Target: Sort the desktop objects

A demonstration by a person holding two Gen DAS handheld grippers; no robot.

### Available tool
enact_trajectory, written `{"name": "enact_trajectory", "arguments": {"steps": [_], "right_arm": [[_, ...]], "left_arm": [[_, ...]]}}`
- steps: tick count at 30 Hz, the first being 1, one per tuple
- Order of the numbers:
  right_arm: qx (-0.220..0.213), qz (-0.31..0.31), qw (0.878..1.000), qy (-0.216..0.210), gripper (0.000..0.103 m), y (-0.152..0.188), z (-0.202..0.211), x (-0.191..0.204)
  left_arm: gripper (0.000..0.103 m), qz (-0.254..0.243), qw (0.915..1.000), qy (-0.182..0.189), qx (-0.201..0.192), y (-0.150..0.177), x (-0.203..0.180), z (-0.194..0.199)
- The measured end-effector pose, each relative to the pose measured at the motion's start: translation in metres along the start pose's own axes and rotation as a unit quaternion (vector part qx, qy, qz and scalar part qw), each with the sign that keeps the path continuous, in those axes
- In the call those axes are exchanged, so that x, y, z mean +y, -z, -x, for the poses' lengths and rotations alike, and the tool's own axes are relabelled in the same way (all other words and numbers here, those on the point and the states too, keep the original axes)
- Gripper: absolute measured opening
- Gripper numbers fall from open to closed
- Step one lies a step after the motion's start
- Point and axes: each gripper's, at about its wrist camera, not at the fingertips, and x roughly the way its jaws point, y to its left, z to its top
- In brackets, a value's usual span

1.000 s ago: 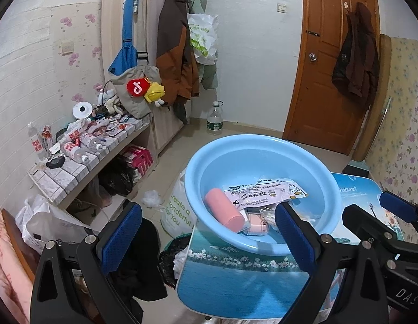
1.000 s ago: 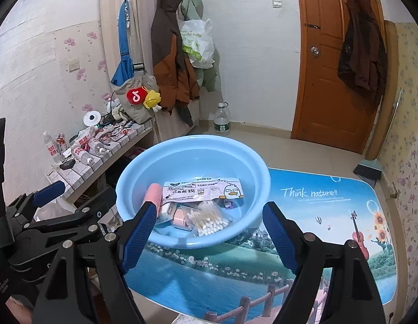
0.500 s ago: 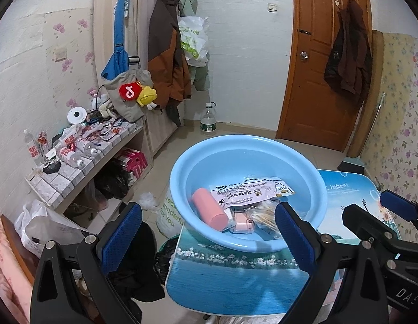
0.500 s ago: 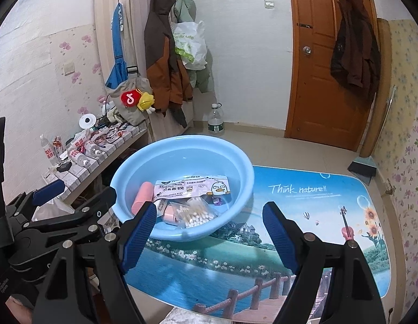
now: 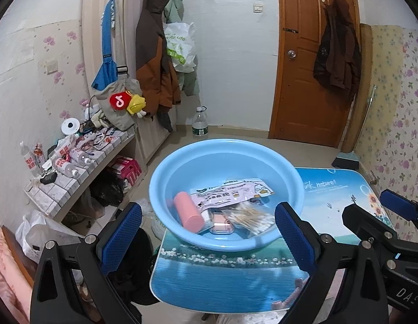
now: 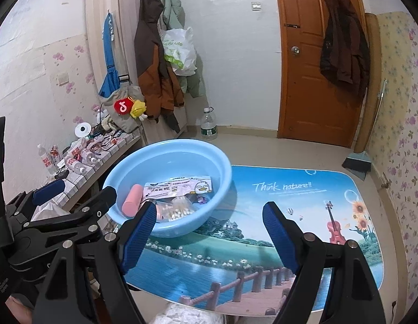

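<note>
A light blue basin (image 5: pixel 287 172) (image 6: pixel 222 167) stands at the far left of the picture-printed table (image 5: pixel 225 283) (image 6: pixel 289 197). In it lie a pink cylinder (image 5: pixel 187 212) (image 6: pixel 132 200), a pink printed packet (image 5: pixel 231 192) (image 6: pixel 179 186), a bag of cotton swabs (image 5: pixel 249 217) (image 6: pixel 179 210) and a small pink case (image 5: pixel 221 220). My left gripper (image 5: pixel 207 235) is open and empty, held back near the table's left front corner. My right gripper (image 6: pixel 209 232) is open and empty above the table's front, to the right of the basin. Each gripper shows in the other's view.
A tiled shelf (image 5: pixel 74 172) with several bottles and small items runs along the left wall. Bags and clutter lie on the floor under it (image 5: pixel 109 189). Coats hang on the wall (image 5: pixel 155 62) and on the brown door (image 5: pixel 314 67). A water bottle (image 5: pixel 200 125) stands on the floor.
Both grippers have pulled back and up from the basin, so more of the table and room shows. Both stay open. The basin's contents have not moved.
</note>
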Motion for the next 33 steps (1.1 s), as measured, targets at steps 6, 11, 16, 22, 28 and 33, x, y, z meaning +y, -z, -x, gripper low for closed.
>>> {"name": "enact_trajectory", "arguments": {"steps": [6, 11, 16, 22, 28, 33], "right_arm": [[-0.005, -0.01, 1.0, 0.005, 0.083, 0.003, 0.011, -0.016], [-0.008, -0.023, 1.0, 0.012, 0.083, 0.009, 0.02, -0.035], [-0.004, -0.037, 0.999, 0.029, 0.083, 0.018, 0.025, -0.057], [0.0, -0.053, 0.997, 0.048, 0.083, 0.026, 0.03, -0.083], [0.004, -0.065, 0.996, 0.059, 0.083, 0.032, 0.03, -0.099], [0.007, -0.068, 0.995, 0.067, 0.083, 0.036, 0.03, -0.107]], "left_arm": [[0.1, -0.01, 0.9999, 0.006, -0.001, 0.001, -0.019, 0.005], [0.1, -0.023, 0.9996, 0.014, -0.002, 0.002, -0.038, 0.008], [0.1, -0.032, 0.999, 0.03, 0.004, 0.006, -0.06, 0.005], [0.1, -0.047, 0.9978, 0.046, 0.008, 0.01, -0.086, 0.002], [0.1, -0.057, 0.9967, 0.057, 0.013, 0.014, -0.1, 0.0], [0.1, -0.062, 0.9959, 0.063, 0.017, 0.017, -0.108, -0.001]]}}
